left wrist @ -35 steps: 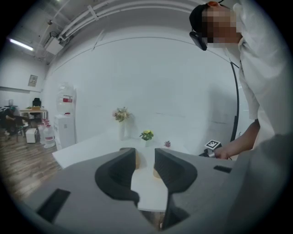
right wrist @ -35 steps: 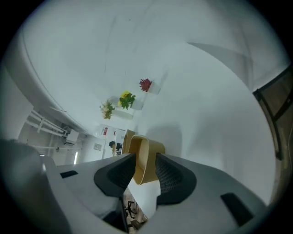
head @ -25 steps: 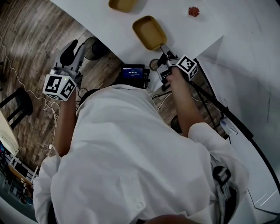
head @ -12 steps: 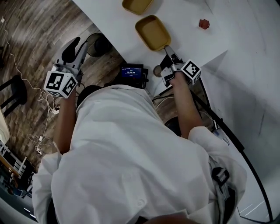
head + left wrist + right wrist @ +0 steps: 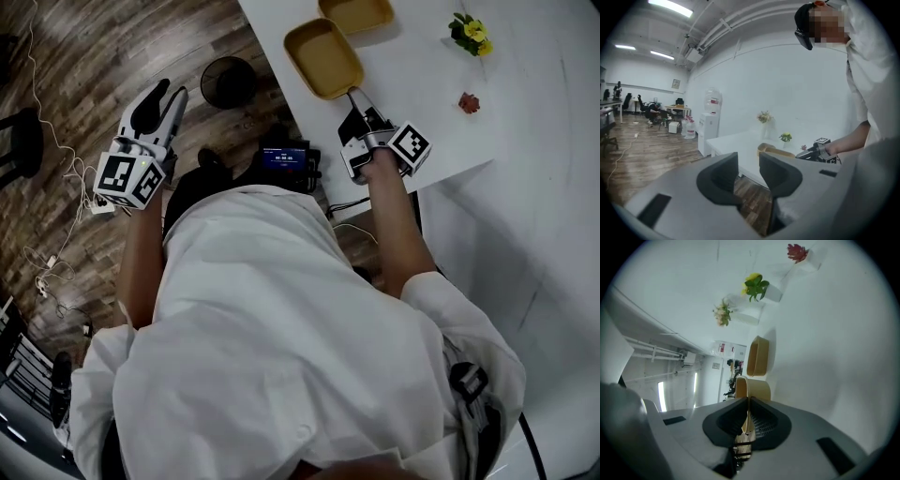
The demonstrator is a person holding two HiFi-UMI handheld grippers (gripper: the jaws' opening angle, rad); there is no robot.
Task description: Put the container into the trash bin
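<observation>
A tan oblong container (image 5: 323, 58) lies on the white table (image 5: 422, 112) near its edge. My right gripper (image 5: 359, 101) is shut on that container's near rim; in the right gripper view the thin rim (image 5: 747, 414) stands pinched between the pads. A second tan container (image 5: 354, 13) lies just behind the first. The black round trash bin (image 5: 228, 82) stands on the wood floor left of the table. My left gripper (image 5: 157, 101) hangs over the floor beside the bin, open and widening a little, nothing between its jaws (image 5: 749, 165).
A yellow flower pot (image 5: 472, 33) and a small red item (image 5: 468, 102) sit farther right on the table. A black device with a lit screen (image 5: 286, 156) hangs at the person's chest. Cables (image 5: 56, 150) trail over the floor at the left.
The right gripper's jaws have closed on the container's near rim. The head view has swung, so the table now lies farther right and the trash bin shows fully.
</observation>
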